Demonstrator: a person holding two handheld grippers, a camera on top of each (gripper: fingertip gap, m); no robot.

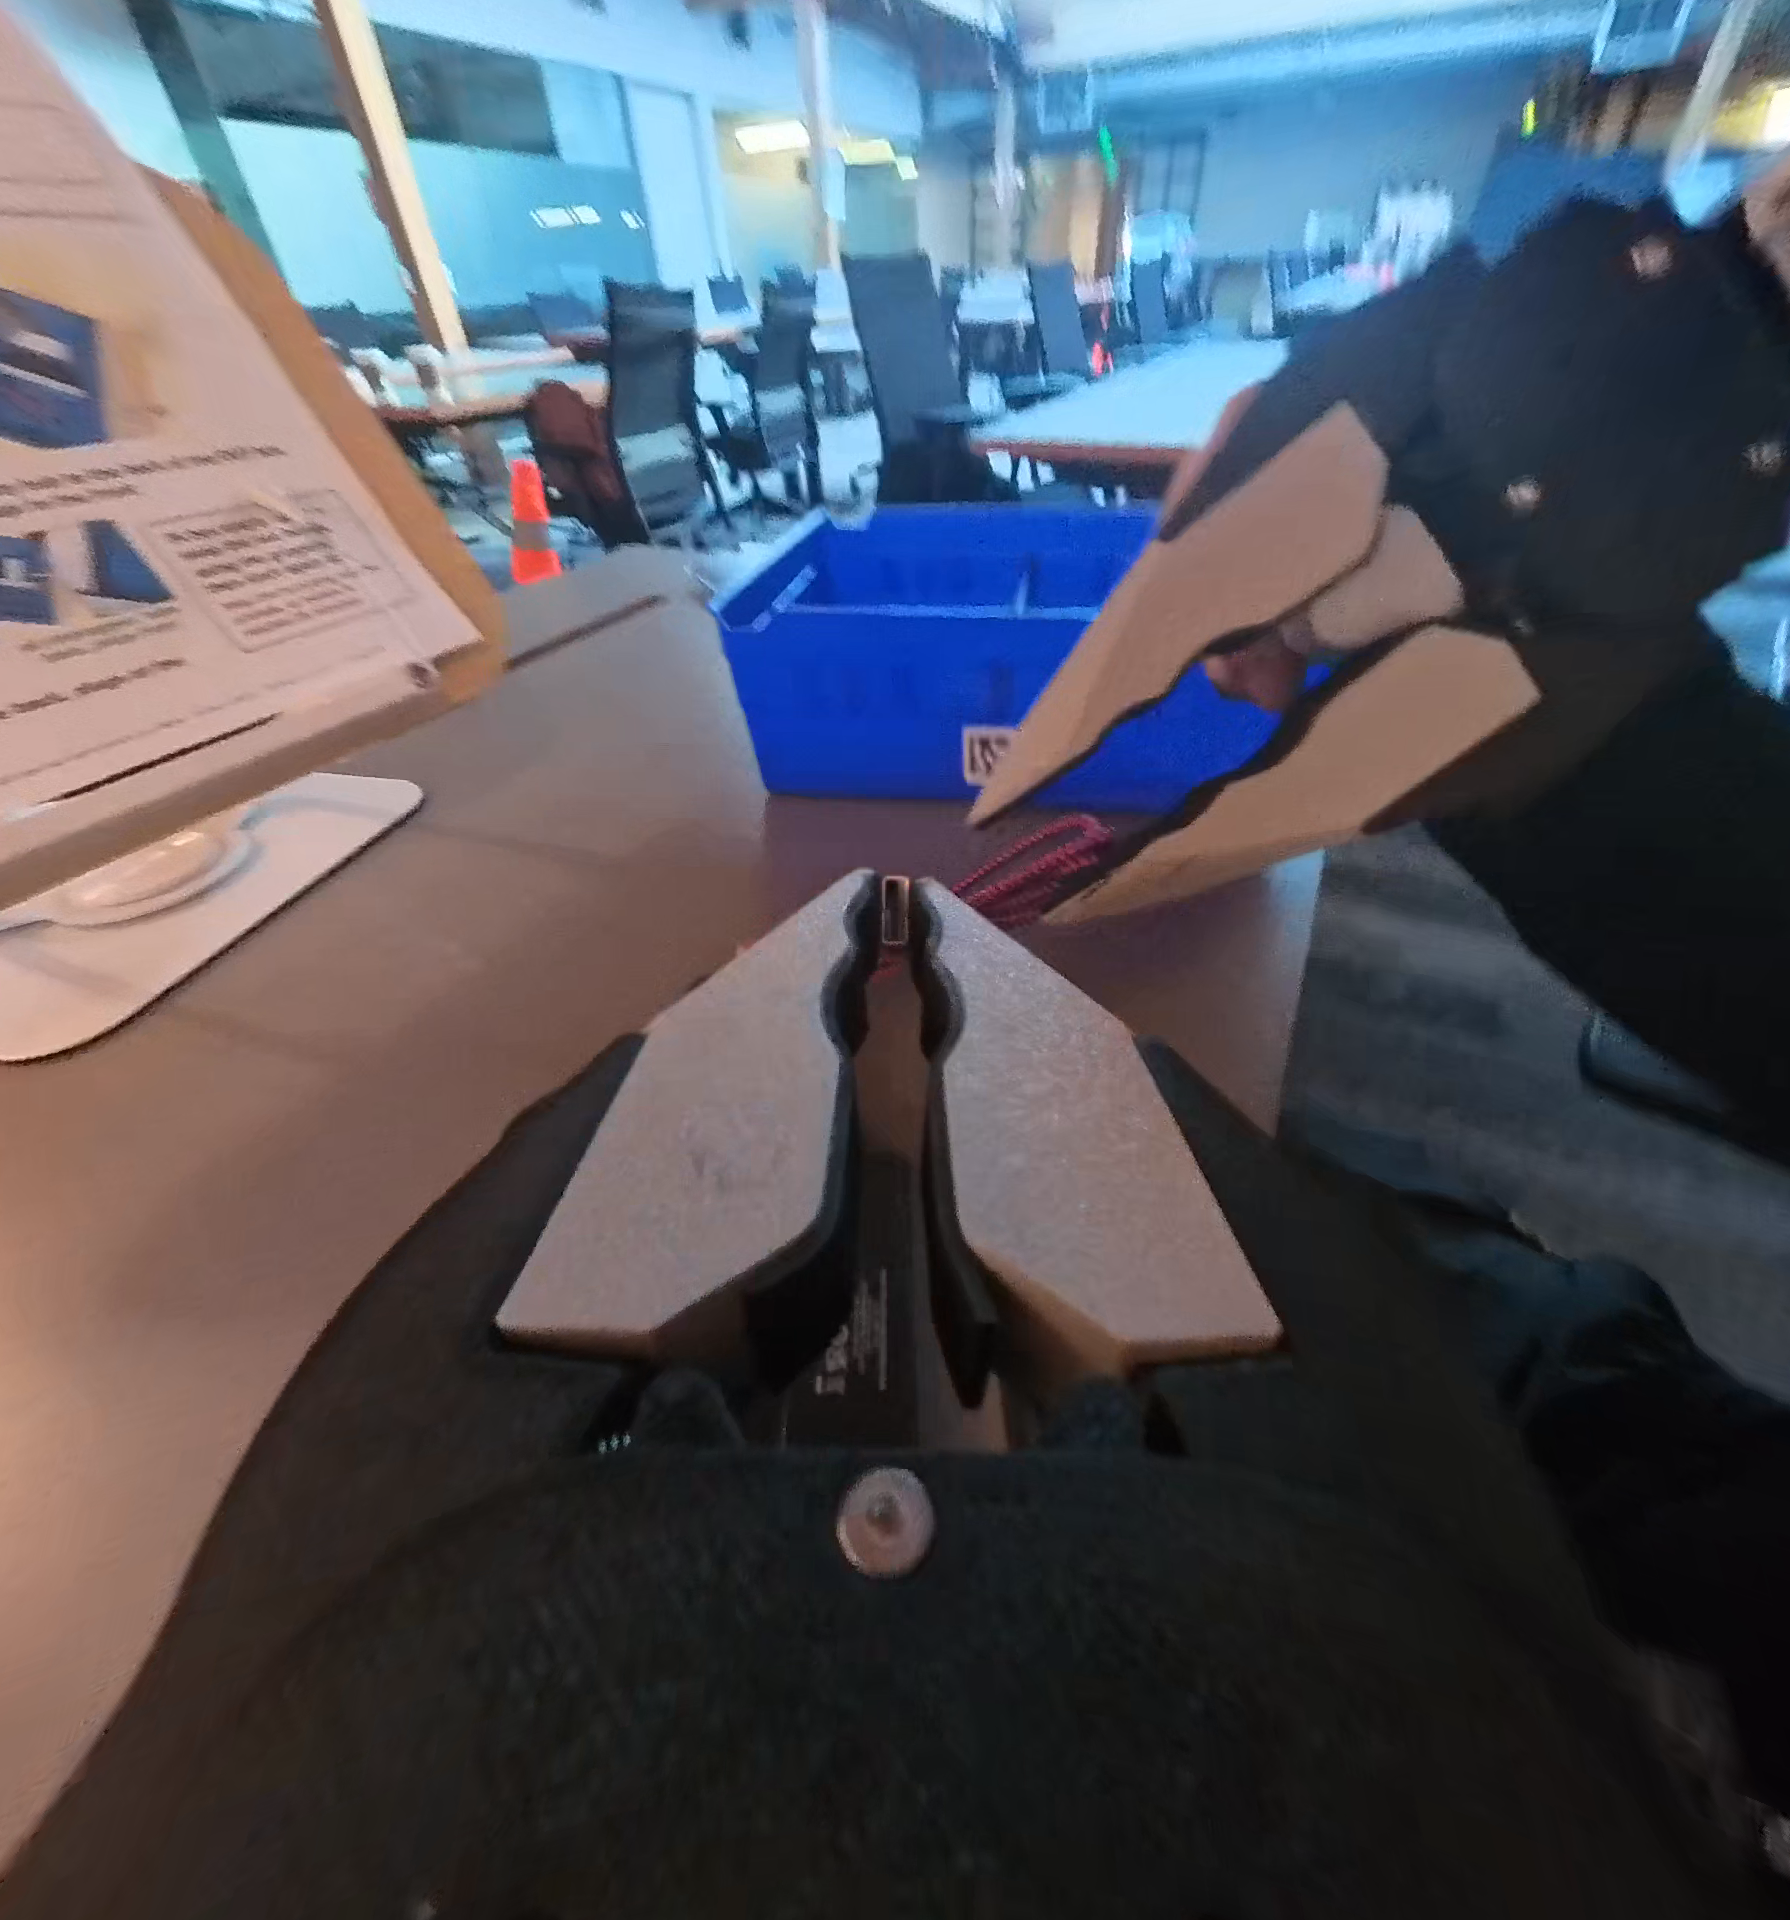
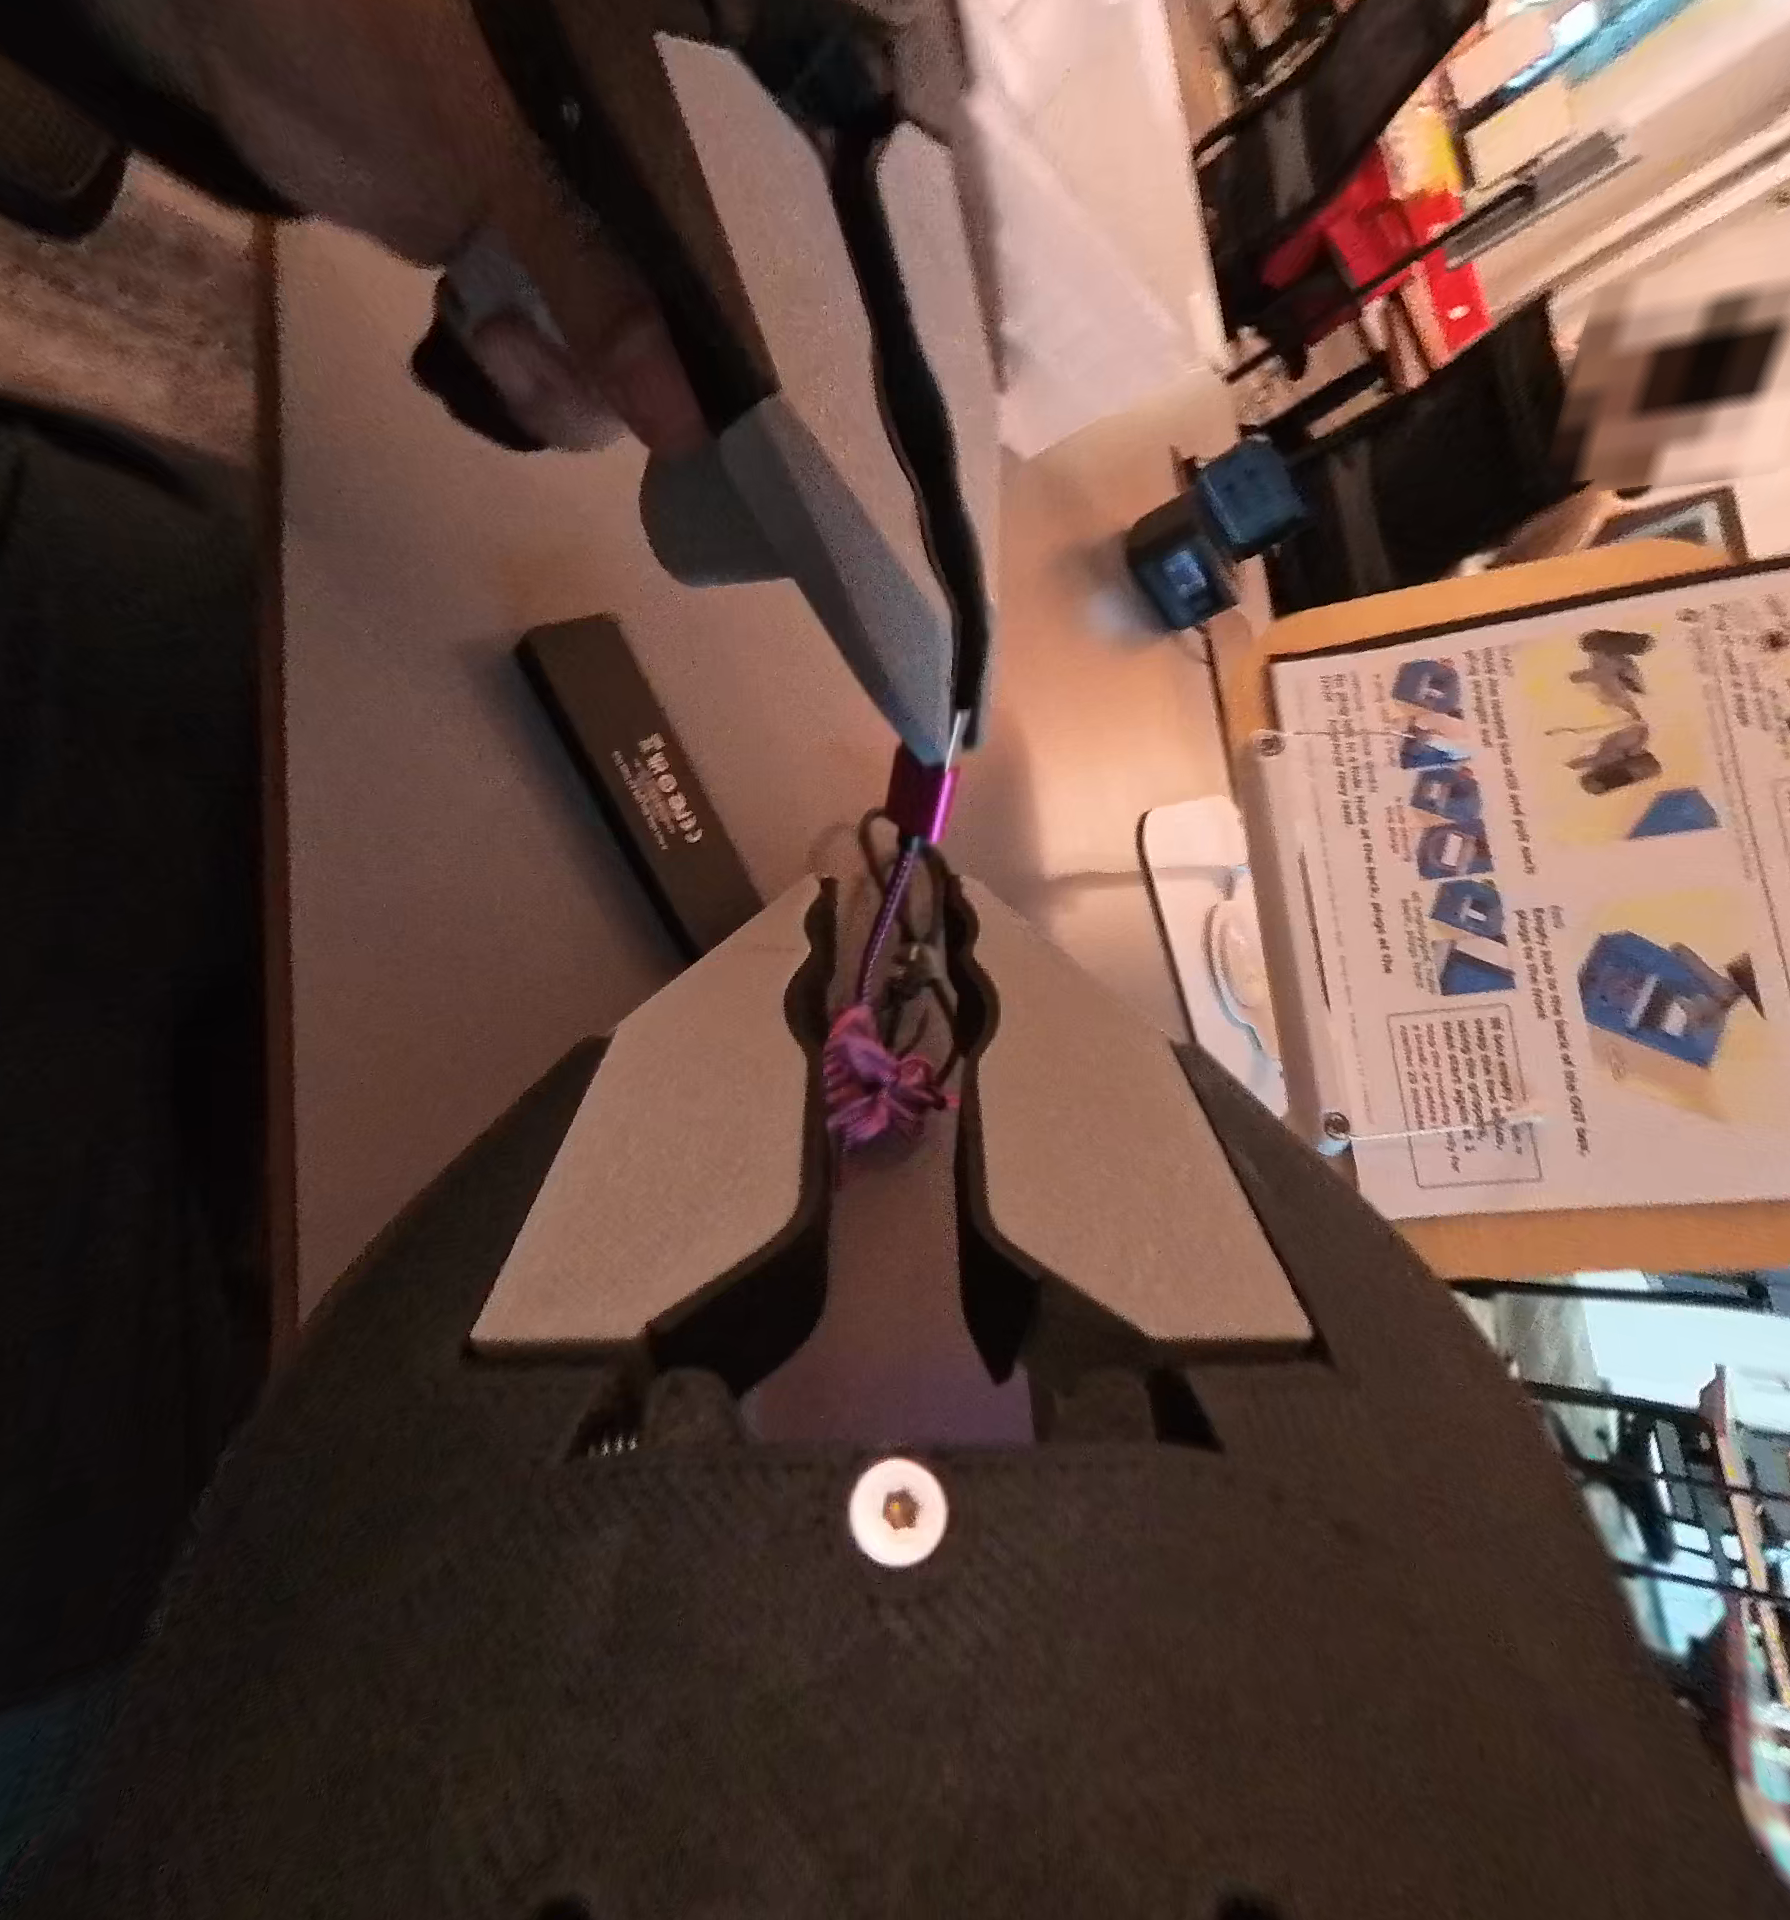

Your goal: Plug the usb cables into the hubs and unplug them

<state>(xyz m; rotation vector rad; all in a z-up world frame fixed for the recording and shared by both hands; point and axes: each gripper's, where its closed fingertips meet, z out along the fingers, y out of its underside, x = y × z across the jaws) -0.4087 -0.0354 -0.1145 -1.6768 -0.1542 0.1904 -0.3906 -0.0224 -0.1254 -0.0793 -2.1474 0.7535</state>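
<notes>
My left gripper (image 1: pixel 893 896) is shut on a slim black hub (image 1: pixel 875 1320) that lies along its fingers, with the port end (image 1: pixel 893 914) at the tips. In the right wrist view the left gripper (image 2: pixel 958 717) comes in from above. A purple USB plug (image 2: pixel 927 795) sits at its tips with its metal end touching them; I cannot tell if it is seated. The purple braided cable (image 2: pixel 875 1081) runs back between my right gripper's (image 2: pixel 891 914) parted fingers, loose and bunched. In the left wrist view the right gripper (image 1: pixel 1016 868) is open over the cable (image 1: pixel 1036 862).
A second black hub (image 2: pixel 642 790) lies on the brown table (image 1: pixel 558 935). A blue bin (image 1: pixel 870 707) stands behind the grippers. An instruction sheet on a stand (image 1: pixel 143 468) is at the left. The table edge (image 1: pixel 1306 987) is at the right. A hand (image 2: pixel 558 343) holds the left gripper.
</notes>
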